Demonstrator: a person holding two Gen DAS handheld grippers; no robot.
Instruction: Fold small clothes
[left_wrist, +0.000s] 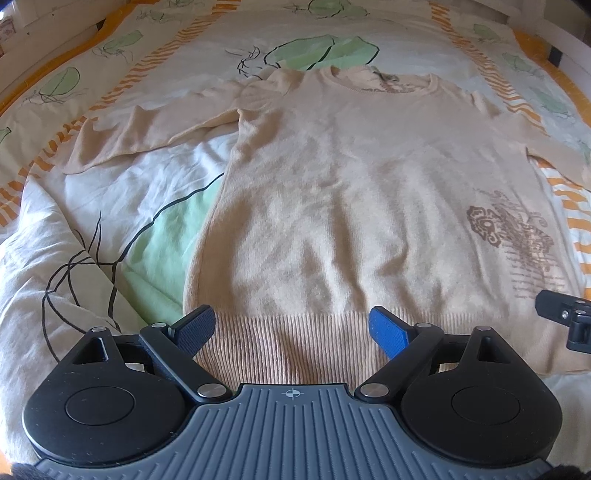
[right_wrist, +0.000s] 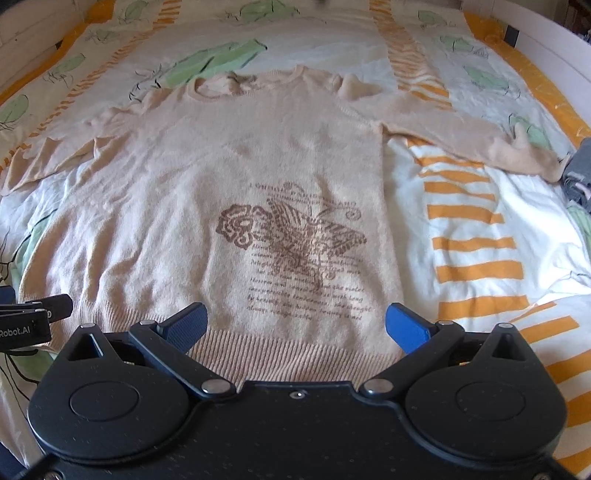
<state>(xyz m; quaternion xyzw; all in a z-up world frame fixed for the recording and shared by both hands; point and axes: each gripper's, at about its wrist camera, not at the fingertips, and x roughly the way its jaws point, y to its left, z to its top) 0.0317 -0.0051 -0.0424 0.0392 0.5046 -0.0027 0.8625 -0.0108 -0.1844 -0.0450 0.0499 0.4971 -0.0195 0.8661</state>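
Jaws of both grippers stand wide apart and grasp nothing: the left gripper (left_wrist: 293, 328) hangs over the ribbed hem at the sweater's left half, the right gripper (right_wrist: 297, 325) over the hem below the brown butterfly print (right_wrist: 291, 240). Flat and face up on the bed (right_wrist: 476, 236), the cream sweater (left_wrist: 332, 177) lies with its long axis running away from the cameras, hem nearest, neckline (left_wrist: 376, 83) farthest. Both sleeves spread out sideways; the right cuff ends just beside a grey cloth (right_wrist: 580, 173).
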